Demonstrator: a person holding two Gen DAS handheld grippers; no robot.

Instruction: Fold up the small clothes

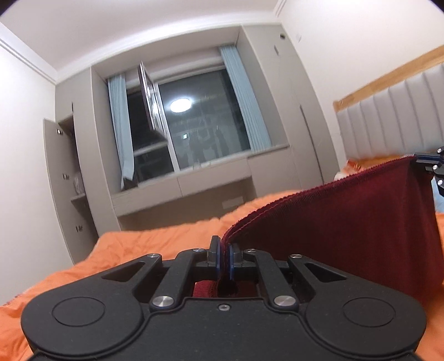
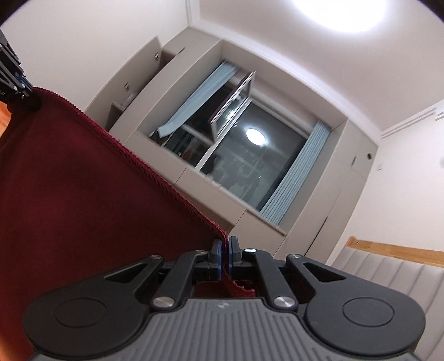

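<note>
My left gripper (image 1: pixel 224 250) is matte black: 2 round housings, angled link arms, silver screws, blue pads (image 1: pixel 219 259). My right gripper (image 2: pixel 224 251) matches, plus a ribbed grey plate (image 2: pixel 222 325) at 6 o'clock.

One dark red garment (image 1: pixel 347 216); two grippers, left (image 1: pixel 224 250) and right (image 2: pixel 224 250); one orange bedcover (image 1: pixel 155 244); one window (image 1: pixel 194 130); two curtains (image 1: pixel 244 97); one padded headboard (image 1: pixel 388 119); one ceiling lamp (image 2: pixel 341 11).
</note>
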